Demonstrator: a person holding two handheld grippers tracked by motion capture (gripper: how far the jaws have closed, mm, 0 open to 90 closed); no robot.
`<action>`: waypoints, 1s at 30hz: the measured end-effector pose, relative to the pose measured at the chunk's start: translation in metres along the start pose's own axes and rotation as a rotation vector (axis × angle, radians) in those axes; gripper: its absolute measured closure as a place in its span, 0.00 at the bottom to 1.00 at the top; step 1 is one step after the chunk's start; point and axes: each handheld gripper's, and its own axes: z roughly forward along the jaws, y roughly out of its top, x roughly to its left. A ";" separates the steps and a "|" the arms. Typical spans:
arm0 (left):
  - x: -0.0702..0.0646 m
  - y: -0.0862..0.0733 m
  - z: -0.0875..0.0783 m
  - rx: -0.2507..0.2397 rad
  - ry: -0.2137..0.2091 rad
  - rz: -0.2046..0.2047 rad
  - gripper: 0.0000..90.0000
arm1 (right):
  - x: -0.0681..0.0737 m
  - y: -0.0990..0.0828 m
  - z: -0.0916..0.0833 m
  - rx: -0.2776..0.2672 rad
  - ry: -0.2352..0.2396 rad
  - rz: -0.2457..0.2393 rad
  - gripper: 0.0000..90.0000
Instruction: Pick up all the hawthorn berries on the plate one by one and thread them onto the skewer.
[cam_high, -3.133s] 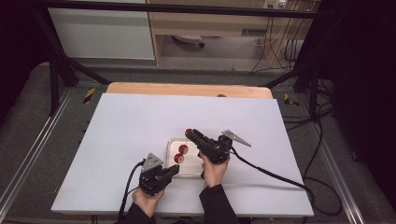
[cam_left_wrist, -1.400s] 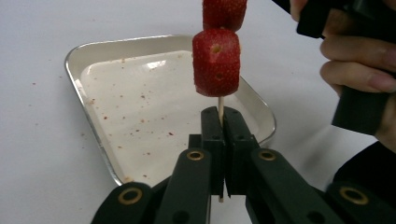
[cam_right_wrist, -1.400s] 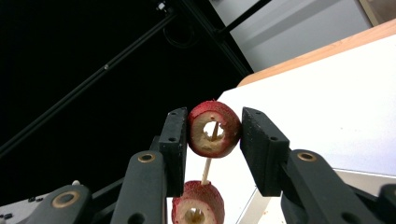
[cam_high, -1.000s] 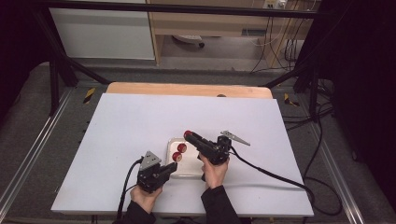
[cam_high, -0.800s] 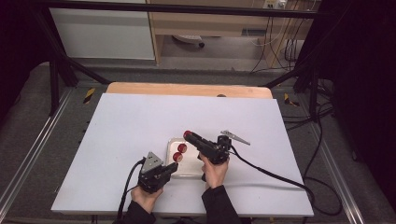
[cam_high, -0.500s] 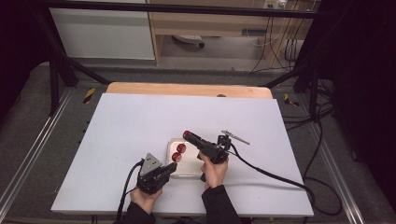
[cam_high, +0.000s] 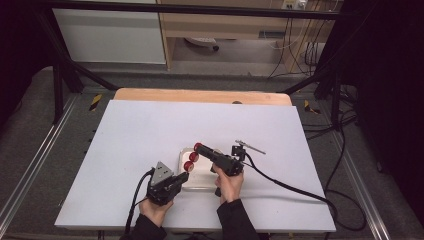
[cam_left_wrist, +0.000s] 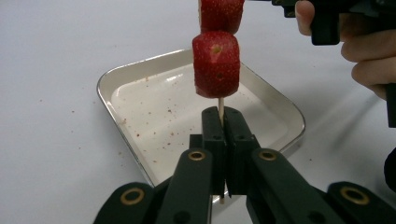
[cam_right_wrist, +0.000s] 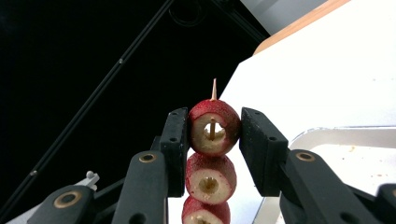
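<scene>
A thin wooden skewer (cam_left_wrist: 221, 103) carries three red strawberry pieces (cam_high: 193, 156). My left gripper (cam_left_wrist: 223, 122) is shut on the bare lower end of the stick, just under the lowest piece (cam_left_wrist: 216, 64). My right gripper (cam_right_wrist: 214, 128) is shut on the top strawberry piece (cam_right_wrist: 214, 127), its pads pressing both sides, and the skewer's tip (cam_right_wrist: 214, 88) pokes out beyond it. Two more pieces (cam_right_wrist: 210, 179) sit below on the stick. In the high view the left gripper (cam_high: 181, 176) and the right gripper (cam_high: 198, 147) hold the skewer over a small white tray (cam_high: 200, 184).
The tray (cam_left_wrist: 112, 79) is speckled with red crumbs and holds nothing else. It lies on a white tabletop (cam_high: 150, 130) with a wooden strip (cam_high: 200, 95) at the far edge. Cables trail from both grippers toward the front and right. Dark frame bars stand around the table.
</scene>
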 end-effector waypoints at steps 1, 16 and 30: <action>0.000 0.000 0.001 -0.001 -0.002 -0.007 0.99 | 0.001 0.000 0.000 0.002 -0.005 -0.009 0.70; 0.013 -0.001 -0.008 -0.013 -0.025 -0.035 0.99 | 0.008 0.006 -0.014 0.067 -0.096 -0.245 0.42; 0.025 0.007 -0.016 0.040 -0.071 -0.022 0.98 | -0.012 0.008 -0.046 0.282 -0.226 -0.485 0.09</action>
